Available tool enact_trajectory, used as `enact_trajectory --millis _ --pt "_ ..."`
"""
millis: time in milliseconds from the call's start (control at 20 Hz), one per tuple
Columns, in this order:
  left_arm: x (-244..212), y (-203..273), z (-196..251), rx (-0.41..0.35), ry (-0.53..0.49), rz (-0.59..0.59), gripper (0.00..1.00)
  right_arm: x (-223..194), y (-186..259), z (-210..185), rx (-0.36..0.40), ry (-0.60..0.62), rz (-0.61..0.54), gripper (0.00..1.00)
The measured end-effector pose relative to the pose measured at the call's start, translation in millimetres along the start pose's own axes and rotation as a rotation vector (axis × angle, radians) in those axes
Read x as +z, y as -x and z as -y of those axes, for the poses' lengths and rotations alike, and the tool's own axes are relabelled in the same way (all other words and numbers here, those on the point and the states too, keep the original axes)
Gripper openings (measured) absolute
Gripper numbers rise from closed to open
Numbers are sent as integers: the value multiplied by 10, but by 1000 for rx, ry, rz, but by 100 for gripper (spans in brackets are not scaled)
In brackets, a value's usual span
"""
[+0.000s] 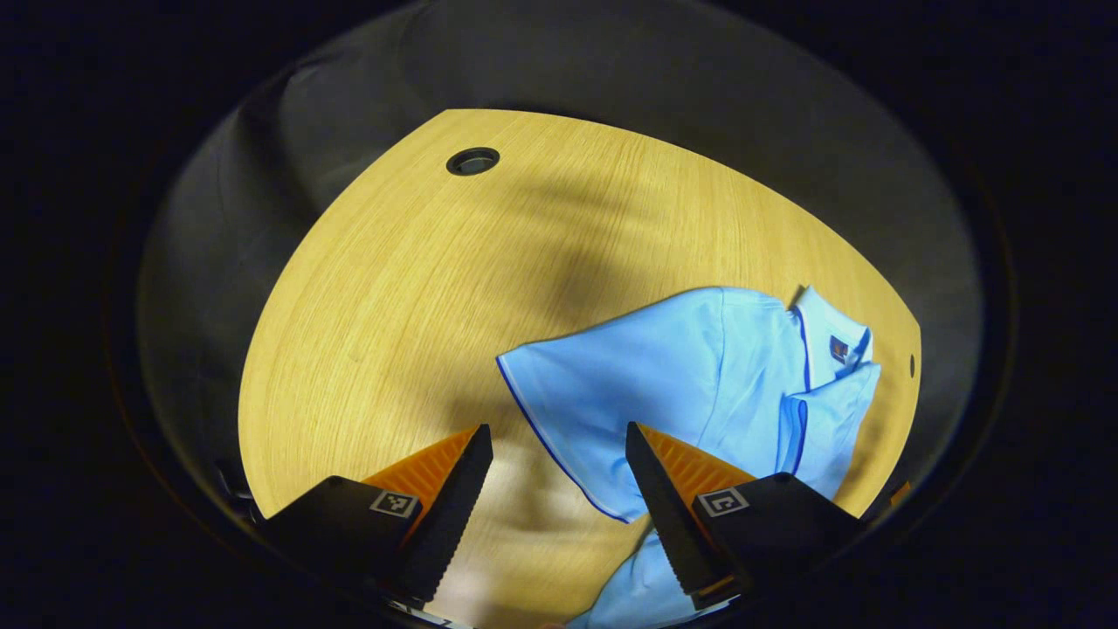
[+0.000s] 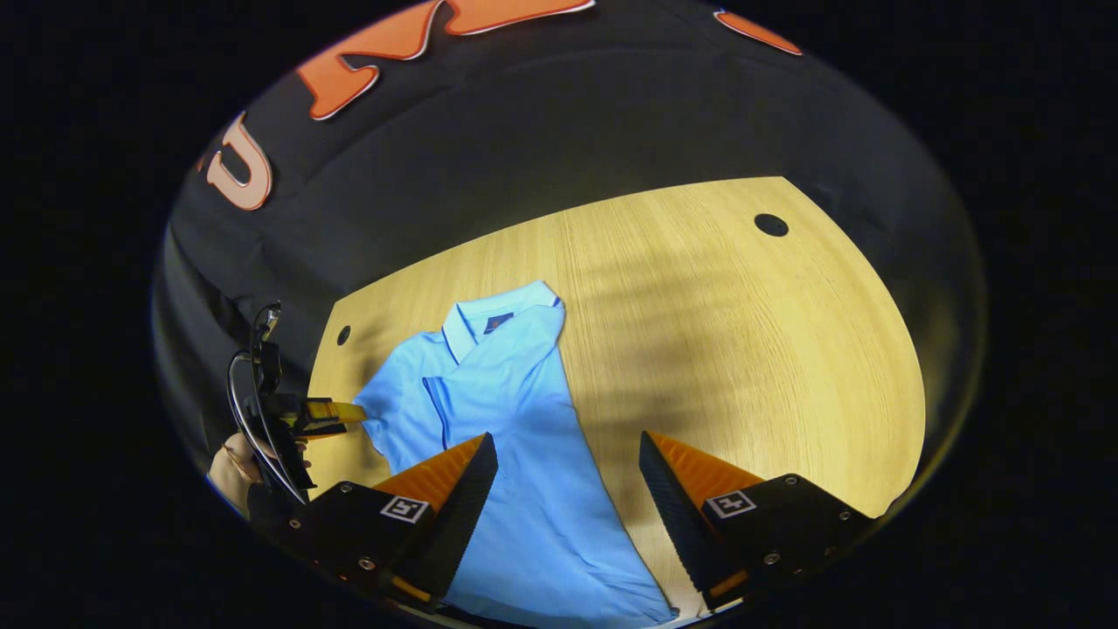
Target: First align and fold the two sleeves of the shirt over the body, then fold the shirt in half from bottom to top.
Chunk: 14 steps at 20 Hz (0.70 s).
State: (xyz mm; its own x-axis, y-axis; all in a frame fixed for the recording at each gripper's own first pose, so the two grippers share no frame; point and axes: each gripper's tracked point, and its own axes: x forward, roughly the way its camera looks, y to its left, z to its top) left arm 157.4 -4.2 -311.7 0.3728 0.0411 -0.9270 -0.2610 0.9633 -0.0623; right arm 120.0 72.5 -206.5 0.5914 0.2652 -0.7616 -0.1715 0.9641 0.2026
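Observation:
A light blue polo shirt (image 1: 690,376) with dark blue trim lies flat on the wooden table (image 1: 419,288). Its collar (image 1: 834,336) points to the far right in the left gripper view. One short sleeve (image 1: 576,393) spreads out toward my left gripper (image 1: 557,432), which hovers open just over the sleeve's hem. In the right gripper view the shirt (image 2: 507,411) runs from the collar (image 2: 489,319) down between the fingers of my right gripper (image 2: 568,445), which is open above the lower body. The shirt's right side is folded over the body with a straight edge. The left gripper (image 2: 336,411) sits at the sleeve's outer edge.
A hand (image 2: 231,467) holds the left gripper at the table's left edge. A round cable hole (image 2: 771,224) sits near the far right corner, a smaller hole (image 2: 343,335) beyond the collar. Bare wood (image 2: 742,349) spreads right of the shirt. Black cloth walls surround the table.

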Motion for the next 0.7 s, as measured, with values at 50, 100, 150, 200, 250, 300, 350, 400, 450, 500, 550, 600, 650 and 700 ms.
enact_trajectory --millis 50,100,150,200,250,300,350,400,450,500,550,600,650,700 --pt "-21 -20 17 4 4 -11 100 -5 4 57 -6 -7 0 99" --pt "-54 -27 32 9 6 -21 100 -5 3 112 -12 -12 2 99" --pt "-72 -54 34 15 9 -27 100 -7 7 146 -17 -18 5 99" --pt "-75 -78 30 24 17 -27 100 2 20 187 -19 -23 8 99" --pt "-65 -90 31 29 20 -28 100 2 35 229 -25 -24 13 99" --pt "-95 -117 44 32 22 -33 100 6 49 279 -32 -23 18 99" --pt "-117 -131 40 39 25 -41 90 0 64 323 -39 -22 23 99" --pt "-149 -148 45 38 31 -52 80 2 86 365 -43 -26 27 99" --pt "-114 -201 101 16 35 -37 67 -9 115 397 -43 -32 30 99" --pt "-133 -161 109 15 25 -41 63 -11 135 435 -44 -43 33 99" --pt "-101 -141 141 5 17 -31 46 -24 149 468 -43 -53 34 99" --pt "-88 -159 134 15 11 -27 36 -37 157 506 -47 -61 34 99" --pt "-82 -166 119 30 2 -35 16 -54 163 545 -50 -68 35 99" --pt "-108 -154 129 35 -17 -32 12 -72 176 578 -51 -73 36 100"
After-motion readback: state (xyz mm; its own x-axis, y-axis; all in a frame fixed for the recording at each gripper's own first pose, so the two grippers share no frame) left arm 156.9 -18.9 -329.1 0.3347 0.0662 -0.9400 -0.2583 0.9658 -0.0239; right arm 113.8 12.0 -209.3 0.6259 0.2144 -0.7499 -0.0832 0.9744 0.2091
